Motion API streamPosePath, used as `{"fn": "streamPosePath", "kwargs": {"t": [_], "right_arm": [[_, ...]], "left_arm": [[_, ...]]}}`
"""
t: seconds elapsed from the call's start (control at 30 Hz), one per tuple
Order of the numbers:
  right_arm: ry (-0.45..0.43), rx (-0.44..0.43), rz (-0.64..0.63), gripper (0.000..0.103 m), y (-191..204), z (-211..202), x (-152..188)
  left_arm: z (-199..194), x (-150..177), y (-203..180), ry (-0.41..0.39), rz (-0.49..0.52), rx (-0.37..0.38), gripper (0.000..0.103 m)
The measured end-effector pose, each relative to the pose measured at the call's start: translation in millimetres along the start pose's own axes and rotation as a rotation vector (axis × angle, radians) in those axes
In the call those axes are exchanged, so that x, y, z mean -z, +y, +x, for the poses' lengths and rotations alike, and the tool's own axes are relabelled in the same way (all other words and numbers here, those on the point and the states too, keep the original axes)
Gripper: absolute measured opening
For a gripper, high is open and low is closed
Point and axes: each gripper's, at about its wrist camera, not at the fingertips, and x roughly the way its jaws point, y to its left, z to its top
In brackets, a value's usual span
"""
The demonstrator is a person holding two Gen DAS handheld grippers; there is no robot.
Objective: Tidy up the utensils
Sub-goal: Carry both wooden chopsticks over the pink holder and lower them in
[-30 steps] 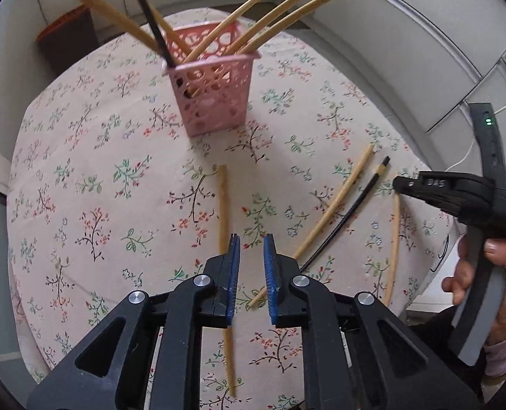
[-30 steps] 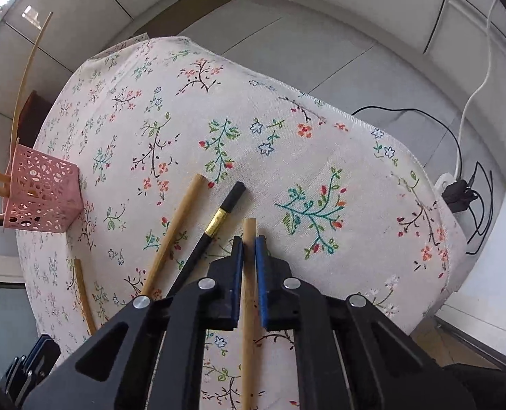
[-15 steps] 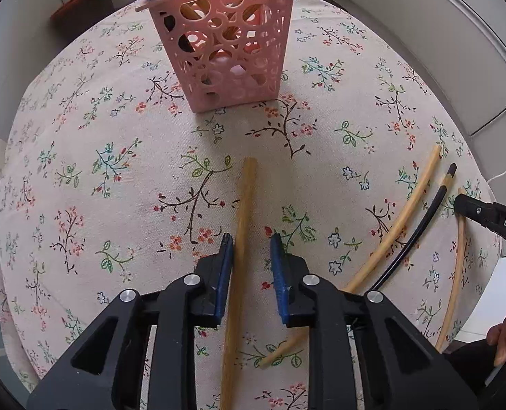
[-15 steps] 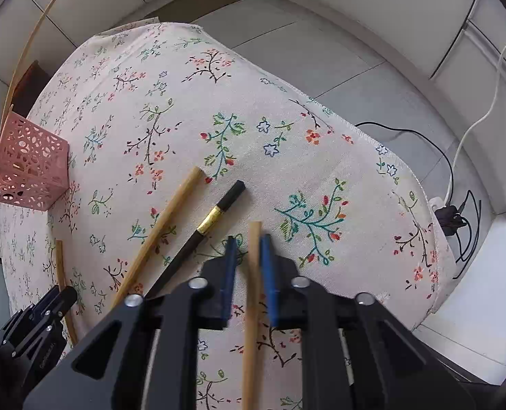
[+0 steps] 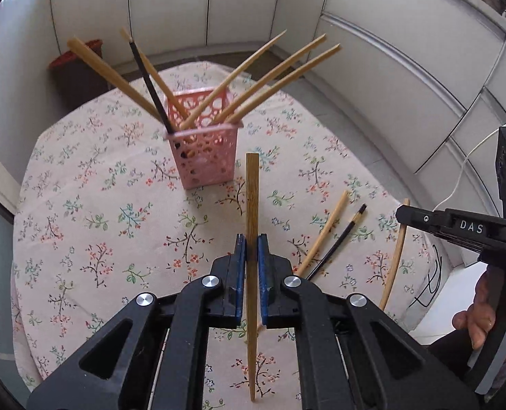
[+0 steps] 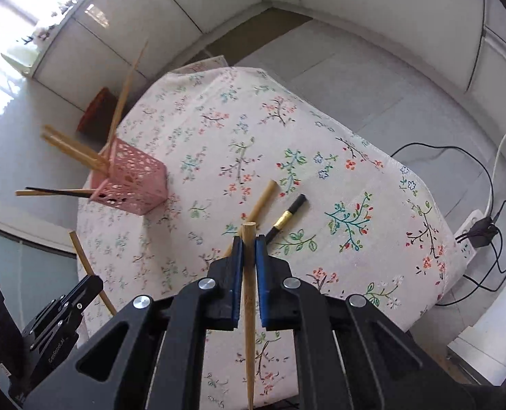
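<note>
Left gripper (image 5: pixel 249 249) clamped on a wooden chopstick (image 5: pixel 252 205), held above the counter (image 5: pixel 82 232) near the pink basket (image 5: pixel 203 157). Right gripper (image 6: pixel 249 249) pinching another wooden chopstick (image 6: pixel 248 239); one wooden chopstick (image 6: pixel 262 198) and a black chopstick (image 6: pixel 289 213) lie on the cloth.

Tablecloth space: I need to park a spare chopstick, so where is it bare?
Bare: the tablecloth left of the pink basket, and in front of it. Crowded: the right side, where a wooden chopstick and black chopstick lie.
</note>
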Motion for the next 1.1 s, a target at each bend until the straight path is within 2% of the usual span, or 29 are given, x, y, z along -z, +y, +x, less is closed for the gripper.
{"fn": "streamPosePath", "kwargs": {"t": [0.3, 0.5, 0.6, 0.83, 1.1], "right_arm": [[-0.178, -0.128, -0.187, 0.008, 32.9, -81.2, 14.2], [-0.249, -0.165, -0.229, 0.008, 44.4, -120.7, 8.3], [-0.303, -0.17, -0.221, 0.008, 47.3, -142.8, -6.0], [-0.426, -0.183, -0.19, 0.008, 61.3, -187.5, -61.7], [-0.615, -0.211, -0.238, 0.008, 107.7, -225.1, -117.5]], "left_arm": [[-49.7, -3.1, -22.2, -0.142, 0.011, -0.004, 0.006], [-79.8, -7.8, -25.9, -0.229, 0.009, -0.002, 0.006], [-91.4, -15.8, -24.2, -0.264, 0.001, 0.0, 0.006], [-132.3, -50.1, -13.3, -0.408, -0.051, -0.028, 0.006], [-158.5, -98.7, -0.1, -0.557, -0.095, -0.103, 0.006]]}}
